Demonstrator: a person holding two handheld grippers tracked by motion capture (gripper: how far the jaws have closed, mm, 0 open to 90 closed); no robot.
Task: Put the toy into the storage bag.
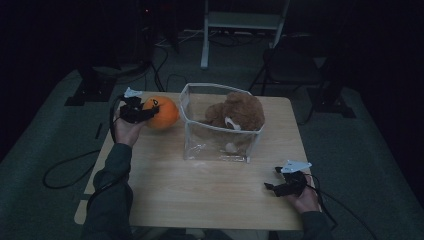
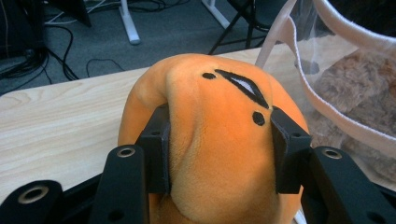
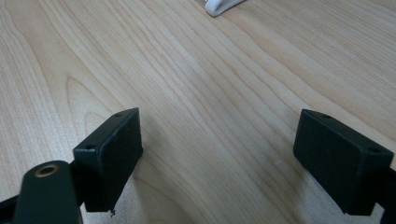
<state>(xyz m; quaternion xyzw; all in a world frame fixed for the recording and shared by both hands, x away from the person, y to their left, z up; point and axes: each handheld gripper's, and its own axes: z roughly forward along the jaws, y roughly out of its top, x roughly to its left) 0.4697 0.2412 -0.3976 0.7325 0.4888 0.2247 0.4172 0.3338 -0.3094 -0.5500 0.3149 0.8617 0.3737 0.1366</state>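
Orange plush (image 2: pixel 219 140) is pinched in the left gripper (image 2: pixel 219 154): both black jaws press into its sides, and the fabric bulges up between them into a soft ridge. Grab looks done; the toy sits at the far-left of the table (image 1: pixel 200 200), apparently still down on the wood or barely off it, I can't tell which. It is just beside the left wall of the clear bag (image 1: pixel 220 127), not inside. Judging by the layout, what's left is lift, carry over the white-trimmed rim and drop it in next to the brown teddy (image 1: pixel 237 112) already in there. Toy itself: round, orange, short fuzzy pile, small black stitched marks and a white-and-black slit on top, very squashy, so the grip should hold but the shape will deform. Right gripper (image 1: pixel 285 186) hovers low over bare wood at the near-right of the table, jaws spread wide, nothing between them, well apart from the bag. Bag mouth stands open, walls upright.
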